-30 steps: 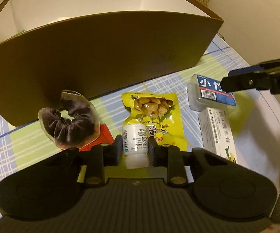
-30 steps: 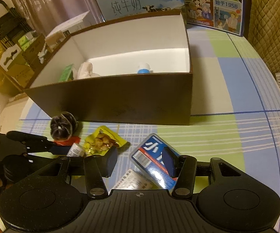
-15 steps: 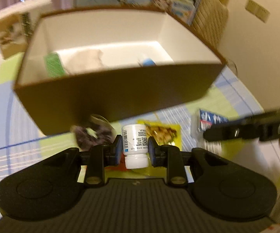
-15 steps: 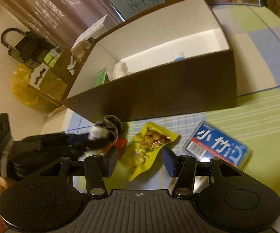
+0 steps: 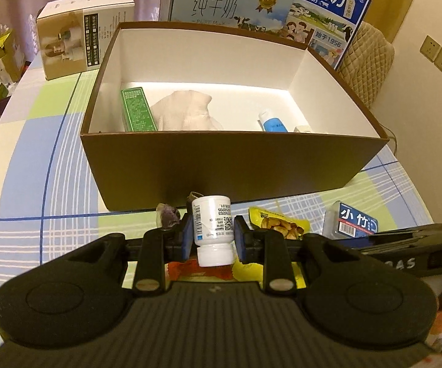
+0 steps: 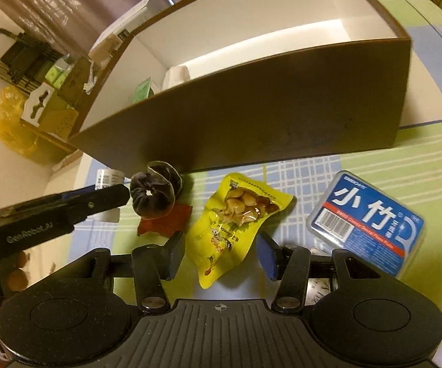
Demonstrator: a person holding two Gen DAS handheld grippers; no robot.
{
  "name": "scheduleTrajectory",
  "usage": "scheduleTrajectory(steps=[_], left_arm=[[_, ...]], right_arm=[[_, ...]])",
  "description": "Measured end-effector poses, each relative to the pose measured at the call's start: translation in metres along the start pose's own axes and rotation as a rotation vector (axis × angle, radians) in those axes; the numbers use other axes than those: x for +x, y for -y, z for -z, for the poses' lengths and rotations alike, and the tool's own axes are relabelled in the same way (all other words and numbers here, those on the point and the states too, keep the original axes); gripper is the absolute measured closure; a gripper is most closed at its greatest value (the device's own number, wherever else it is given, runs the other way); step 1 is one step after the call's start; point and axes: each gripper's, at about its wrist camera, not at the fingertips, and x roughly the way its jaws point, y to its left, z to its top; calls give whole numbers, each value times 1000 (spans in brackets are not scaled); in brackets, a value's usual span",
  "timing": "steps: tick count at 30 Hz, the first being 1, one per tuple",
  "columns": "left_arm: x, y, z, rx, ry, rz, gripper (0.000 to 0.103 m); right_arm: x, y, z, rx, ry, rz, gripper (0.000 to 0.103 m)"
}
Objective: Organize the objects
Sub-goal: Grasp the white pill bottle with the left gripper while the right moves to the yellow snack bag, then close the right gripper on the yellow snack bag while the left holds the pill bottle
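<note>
The left gripper clamps its jaws on a white pill bottle, apparently raised before the brown box; the right gripper, jaws apart, hovers over a yellow snack packet on the worktop.

- white pill bottle, upside down with cap toward the camera, pinched in the left hand-held gripper in front of the brown box
- box is open, white inside, holding a green carton, crumpled cloth and blue-white tube
- yellow nut packet, dark scrunchie and blue floss case lie flat on the bench
</note>
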Motion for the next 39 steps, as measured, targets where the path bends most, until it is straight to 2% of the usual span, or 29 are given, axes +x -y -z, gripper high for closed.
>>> scheduleTrajectory(steps=[5,10,14,15,16,17,18,22,24,25,26,28,31,35,39], left_arm=[[2,-4,2,-10,0,3,80],[4,-5,2,-6,-6,9,80],[7,-4,4,0,-15,9,80],[8,-5,4,0,-16,8,80],[8,-5,4,0,-17,8,80],[8,-6,4,-2,-17,8,80],[7,-6,4,-3,-17,7,80],[8,-8,5,-3,-17,9,80],[8,-9,5,-3,-18,8,80],[8,-9,5,-4,-16,7,80],[7,-10,5,-6,-15,7,80],[7,-13,5,-13,-13,7,80],[7,-16,5,-19,-12,7,80],[7,-16,5,-21,-12,9,80],[8,-15,6,-20,-17,7,80]], right_arm=[[16,-6,8,-18,18,16,55],[27,-6,10,27,46,21,55],[33,-12,13,-7,66,57,56],[34,-14,13,-17,71,66,57],[35,-15,13,-23,75,76,64],[35,-15,13,-34,78,88,80],[36,-14,13,-44,75,89,84],[33,-14,12,-77,68,88,84],[28,-17,11,-89,69,87,82],[26,-17,10,-94,70,85,75],[23,-18,11,-96,76,85,59],[18,-18,12,-95,96,96,39],[16,-16,10,-92,108,99,38],[28,-9,9,-61,73,82,38],[35,-15,12,-120,96,76,42]])
